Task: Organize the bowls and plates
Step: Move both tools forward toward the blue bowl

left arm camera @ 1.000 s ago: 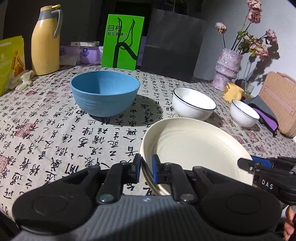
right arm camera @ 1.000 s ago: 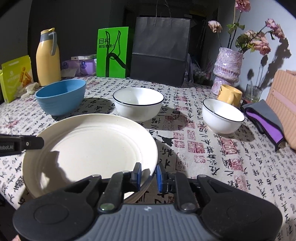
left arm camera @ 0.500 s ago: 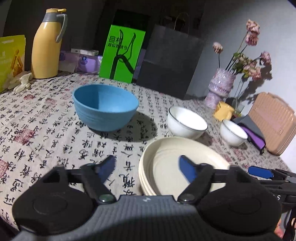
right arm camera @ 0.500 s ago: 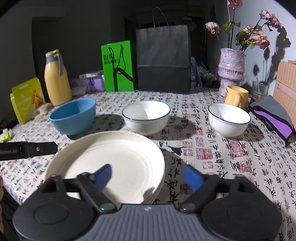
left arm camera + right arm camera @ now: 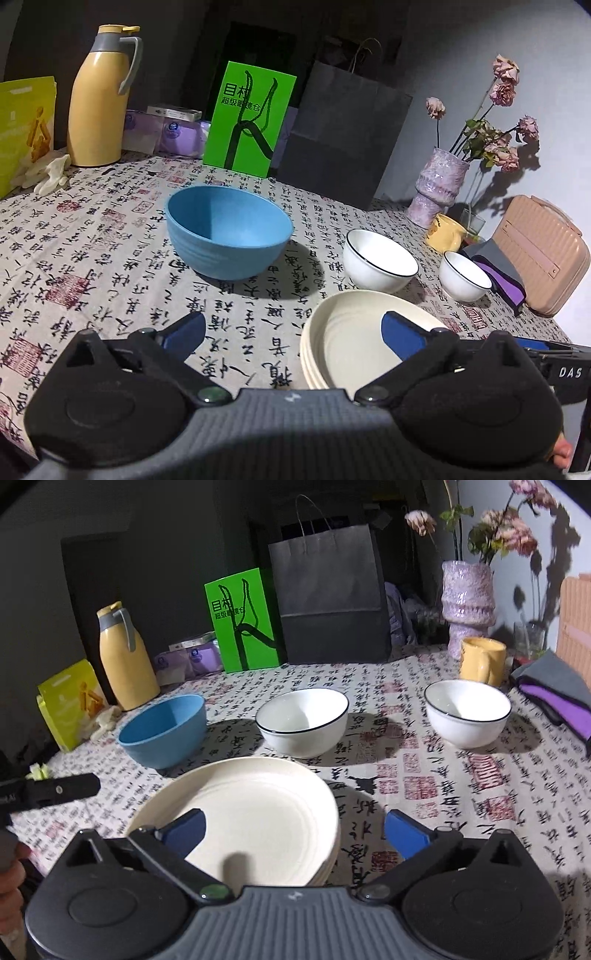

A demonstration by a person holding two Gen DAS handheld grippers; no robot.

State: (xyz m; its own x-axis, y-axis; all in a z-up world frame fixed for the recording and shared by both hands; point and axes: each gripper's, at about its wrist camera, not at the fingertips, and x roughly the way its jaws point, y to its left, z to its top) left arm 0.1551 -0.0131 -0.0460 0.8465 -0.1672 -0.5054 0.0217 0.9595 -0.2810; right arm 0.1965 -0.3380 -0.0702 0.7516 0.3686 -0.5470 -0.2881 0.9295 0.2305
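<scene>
A stack of cream plates (image 5: 343, 347) (image 5: 258, 812) rests on the tablecloth near the front edge. Behind it stand a blue bowl (image 5: 227, 230) (image 5: 166, 731), a larger white bowl with a dark rim (image 5: 378, 262) (image 5: 303, 720) and a smaller white bowl (image 5: 465, 275) (image 5: 467, 712). My left gripper (image 5: 291, 330) is open and empty, above and behind the left rim of the plates. My right gripper (image 5: 295, 829) is open and empty, above the right rim of the stack. Each gripper shows at the edge of the other's view.
At the back stand a yellow thermos (image 5: 99, 99), a green sign (image 5: 251, 122), a black paper bag (image 5: 343, 136), a purple vase with dried flowers (image 5: 439, 188) and a yellow mug (image 5: 480, 661). A pink case (image 5: 539, 254) and a purple-grey cloth (image 5: 554, 694) lie at the right.
Both grippers were shut on the rim of the top cream plate a second ago. They have opened, let the plate rest on the stack, and drawn back and up.
</scene>
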